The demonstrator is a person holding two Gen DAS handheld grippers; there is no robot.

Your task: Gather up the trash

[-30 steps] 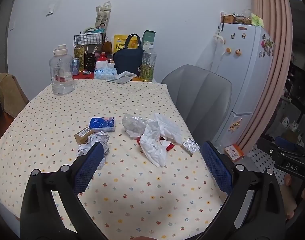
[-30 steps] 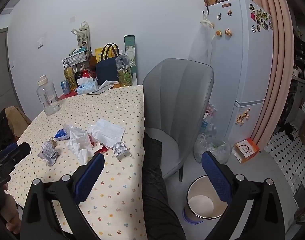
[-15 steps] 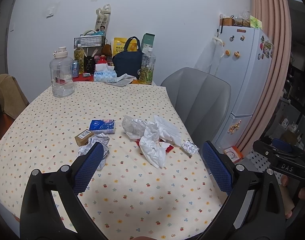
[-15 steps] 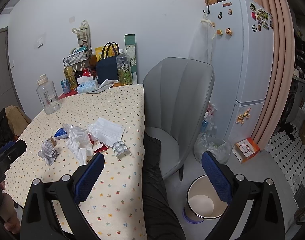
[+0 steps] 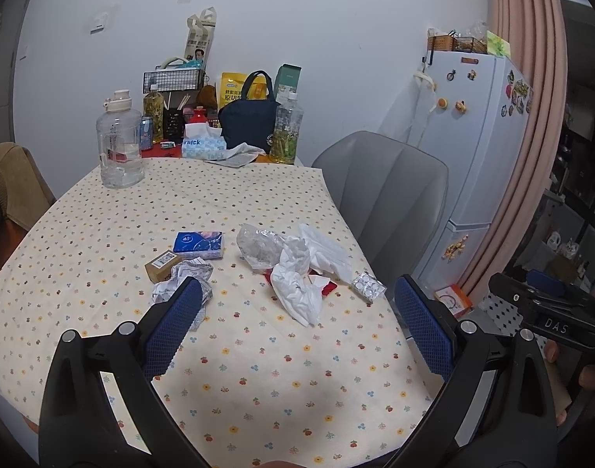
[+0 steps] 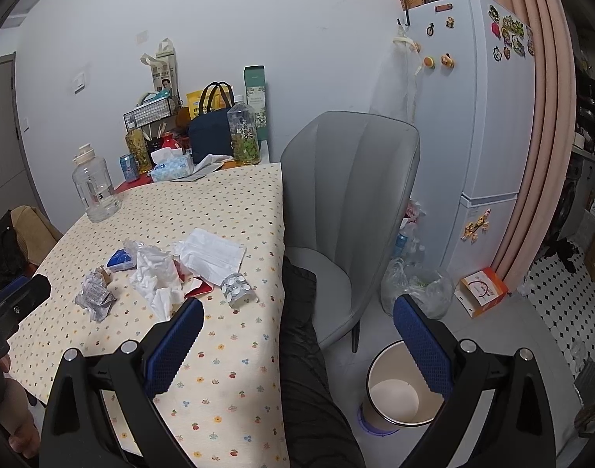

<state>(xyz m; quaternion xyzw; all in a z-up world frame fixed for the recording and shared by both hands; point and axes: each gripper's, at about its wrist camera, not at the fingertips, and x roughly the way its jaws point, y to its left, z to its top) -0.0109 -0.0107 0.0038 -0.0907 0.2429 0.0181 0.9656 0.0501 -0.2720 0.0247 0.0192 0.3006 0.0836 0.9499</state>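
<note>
Trash lies mid-table on the flowered cloth: a crumpled white tissue (image 5: 297, 292) (image 6: 157, 273), a clear plastic wrapper (image 5: 258, 247), a white mask (image 5: 324, 251) (image 6: 213, 251), a red scrap (image 5: 324, 288), a foil blister pack (image 5: 368, 286) (image 6: 238, 289), a crumpled receipt (image 5: 184, 279) (image 6: 96, 296), a blue tissue pack (image 5: 199, 245) and a small brown box (image 5: 162, 266). My left gripper (image 5: 297, 325) is open and empty, held above the table's near side. My right gripper (image 6: 297, 341) is open and empty, over the table's right edge. A white bin (image 6: 404, 386) stands on the floor below it.
A grey chair (image 6: 352, 195) stands right of the table (image 5: 258, 370). A water jug (image 5: 119, 148), bottles, a navy bag (image 5: 250, 123) and a tissue box (image 5: 201, 144) crowd the far end. A white fridge (image 6: 476, 136) and pink curtain are at the right. A dark garment (image 6: 309, 370) hangs off the table edge.
The left gripper has pulled back and up slightly, so the trash sits a little farther off. The right gripper has barely moved. Both stay open.
</note>
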